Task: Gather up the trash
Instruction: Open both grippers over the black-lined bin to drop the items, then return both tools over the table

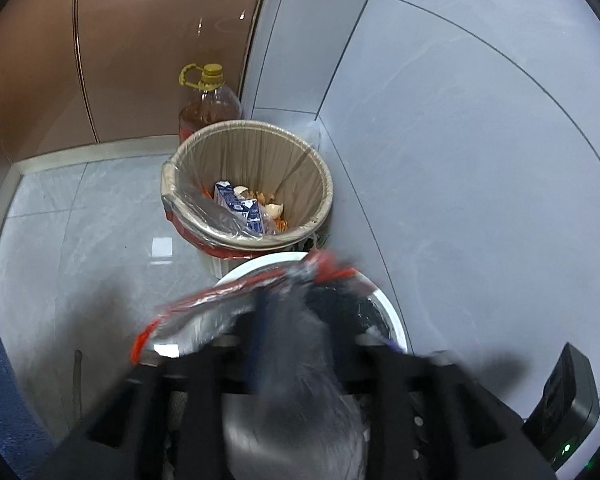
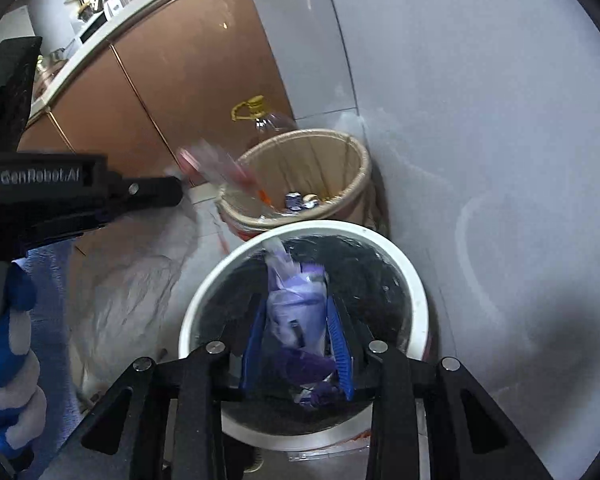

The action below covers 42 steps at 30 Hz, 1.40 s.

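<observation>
My left gripper (image 1: 296,300) is smeared by motion above the white bin (image 1: 392,320). A clear plastic bag with a red edge (image 1: 220,296) drapes across its fingertips, and a grey blur fills the gap between the fingers. In the right wrist view the same bag (image 2: 216,168) hangs at the left gripper's tip (image 2: 176,196), beside the beige bin (image 2: 356,168). My right gripper (image 2: 296,300) is shut on a crumpled purple and white wrapper (image 2: 300,320) over the white bin's black liner (image 2: 372,280). The beige lined bin (image 1: 320,176) holds cartons and eggshells.
An oil bottle with a yellow cap (image 1: 210,100) stands behind the beige bin against brown cabinets (image 1: 140,60). The tiled wall (image 1: 460,120) runs along the right. A white bag (image 2: 132,288) lies on the floor. A gloved hand (image 2: 12,340) holds the left gripper.
</observation>
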Each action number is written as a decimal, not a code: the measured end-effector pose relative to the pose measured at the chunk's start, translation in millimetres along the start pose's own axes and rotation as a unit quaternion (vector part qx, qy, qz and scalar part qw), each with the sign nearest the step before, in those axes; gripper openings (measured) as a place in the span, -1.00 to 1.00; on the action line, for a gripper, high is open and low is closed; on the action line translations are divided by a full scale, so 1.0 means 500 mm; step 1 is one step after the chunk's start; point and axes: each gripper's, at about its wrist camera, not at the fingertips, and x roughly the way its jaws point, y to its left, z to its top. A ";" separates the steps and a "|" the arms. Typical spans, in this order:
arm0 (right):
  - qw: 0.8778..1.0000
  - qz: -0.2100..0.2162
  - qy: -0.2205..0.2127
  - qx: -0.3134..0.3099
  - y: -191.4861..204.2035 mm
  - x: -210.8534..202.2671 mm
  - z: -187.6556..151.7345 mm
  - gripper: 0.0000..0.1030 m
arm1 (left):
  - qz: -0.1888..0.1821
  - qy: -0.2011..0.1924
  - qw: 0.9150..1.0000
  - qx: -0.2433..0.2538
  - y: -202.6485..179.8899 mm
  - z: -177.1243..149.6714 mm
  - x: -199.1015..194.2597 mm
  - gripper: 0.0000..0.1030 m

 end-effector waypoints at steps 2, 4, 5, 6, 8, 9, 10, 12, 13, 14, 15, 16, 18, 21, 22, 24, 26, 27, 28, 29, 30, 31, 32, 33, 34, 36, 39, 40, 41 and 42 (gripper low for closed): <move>1.000 -0.005 0.001 -0.002 0.000 -0.001 -0.003 -0.26 | -0.003 -0.004 1.000 -0.006 0.004 -0.003 0.003 -0.03; 1.000 -0.010 0.002 -0.006 0.000 -0.001 -0.003 -0.24 | -0.009 0.000 1.000 -0.009 0.007 -0.007 0.005 -0.03; 1.000 -0.013 0.001 -0.008 0.001 -0.004 -0.005 -0.24 | -0.009 0.000 1.000 -0.008 0.008 -0.010 0.002 -0.03; 1.000 -0.015 0.001 -0.008 0.002 -0.006 -0.005 -0.22 | -0.009 0.000 1.000 -0.007 0.009 -0.011 -0.002 -0.03; 1.000 -0.015 -0.002 -0.006 0.005 -0.011 -0.004 -0.21 | -0.013 -0.007 1.000 -0.007 0.013 -0.016 -0.024 -0.03; 1.000 -0.015 -0.004 -0.007 0.009 -0.015 -0.002 -0.21 | -0.012 -0.011 1.000 -0.008 0.014 -0.015 -0.034 -0.03; 1.000 -0.015 -0.007 -0.009 0.015 -0.024 -0.002 -0.21 | -0.011 -0.020 1.000 -0.007 0.015 -0.017 -0.054 -0.03; 1.000 -0.012 -0.018 -0.016 0.033 -0.047 0.003 -0.21 | -0.012 -0.040 0.999 -0.006 0.015 -0.019 -0.095 -0.03; 0.999 -0.010 -0.025 -0.021 0.046 -0.062 0.007 -0.20 | -0.013 -0.056 0.998 -0.005 0.015 -0.022 -0.130 -0.03; 0.999 -0.008 -0.032 -0.026 0.056 -0.074 0.012 -0.16 | -0.013 -0.070 0.997 -0.003 0.016 -0.025 -0.159 -0.03; 0.999 -0.005 -0.040 -0.032 0.070 -0.090 0.017 -0.10 | -0.014 -0.084 0.996 -0.001 0.017 -0.030 -0.187 -0.03; 0.998 -0.001 -0.050 -0.038 0.083 -0.108 0.023 -0.07 | -0.012 -0.102 0.995 0.001 0.019 -0.038 -0.228 -0.03; 0.996 0.009 -0.073 -0.054 0.117 -0.159 0.033 -0.04 | -0.011 -0.135 0.991 0.003 0.028 -0.058 -0.302 -0.03; 0.991 0.026 -0.104 -0.075 0.162 -0.230 0.045 0.00 | 0.013 -0.176 0.984 0.005 0.047 -0.094 -0.405 -0.03; 0.990 0.031 -0.112 -0.079 0.174 -0.247 0.047 0.00 | 0.020 -0.185 0.983 0.004 0.053 -0.104 -0.430 -0.03; 0.987 0.046 -0.130 -0.088 0.203 -0.294 0.049 0.02 | 0.042 -0.206 0.978 0.005 0.067 -0.134 -0.495 -0.03; 0.982 0.063 -0.146 -0.101 0.237 -0.341 0.048 0.04 | 0.069 -0.221 0.973 0.010 0.078 -0.161 -0.548 -0.02; 0.981 0.068 -0.150 -0.106 0.248 -0.354 0.046 0.05 | 0.076 -0.228 0.971 0.011 0.084 -0.172 -0.568 -0.02; 0.978 0.074 -0.156 -0.113 0.265 -0.371 0.044 0.05 | 0.090 -0.238 0.967 0.012 0.094 -0.190 -0.602 -0.01; 0.976 0.083 -0.162 -0.122 0.286 -0.392 0.040 0.06 | 0.100 -0.242 0.965 0.013 0.100 -0.202 -0.620 0.01; 0.974 0.091 -0.165 -0.127 0.300 -0.403 0.038 0.09 | 0.112 -0.249 0.962 0.014 0.107 -0.217 -0.642 0.03; 0.972 0.099 -0.168 -0.132 0.316 -0.416 0.035 0.10 | 0.122 -0.257 0.959 0.014 0.115 -0.233 -0.665 0.05; 0.970 0.105 -0.171 -0.137 0.332 -0.427 0.031 0.13 | 0.133 -0.265 0.955 0.014 0.123 -0.250 -0.690 0.06; 0.968 0.109 -0.174 -0.142 0.345 -0.434 0.028 0.14 | 0.141 -0.271 0.952 0.014 0.128 -0.263 -0.708 0.07; 0.967 0.115 -0.175 -0.147 0.360 -0.442 0.025 0.14 | 0.149 -0.276 0.949 0.013 0.137 -0.279 -0.728 0.08; 0.963 0.125 -0.176 -0.159 0.386 -0.453 0.018 0.15 | 0.161 -0.285 0.945 0.007 0.153 -0.308 -0.766 0.08; 0.959 0.139 -0.176 -0.175 0.430 -0.466 0.006 0.15 | 0.179 -0.295 0.939 0.004 0.174 -0.344 -0.811 0.08; 0.957 0.144 -0.176 -0.180 0.443 -0.469 0.001 0.15 | 0.185 -0.297 0.937 0.002 0.180 -0.357 -0.823 0.08; 0.955 0.151 -0.174 -0.186 0.460 -0.473 -0.004 0.15 | 0.189 -0.298 0.936 0.000 0.188 -0.370 -0.835 0.09; 0.954 0.156 -0.173 -0.190 0.472 -0.476 -0.010 0.15 | 0.191 -0.298 0.935 -0.001 0.194 -0.381 -0.843 0.09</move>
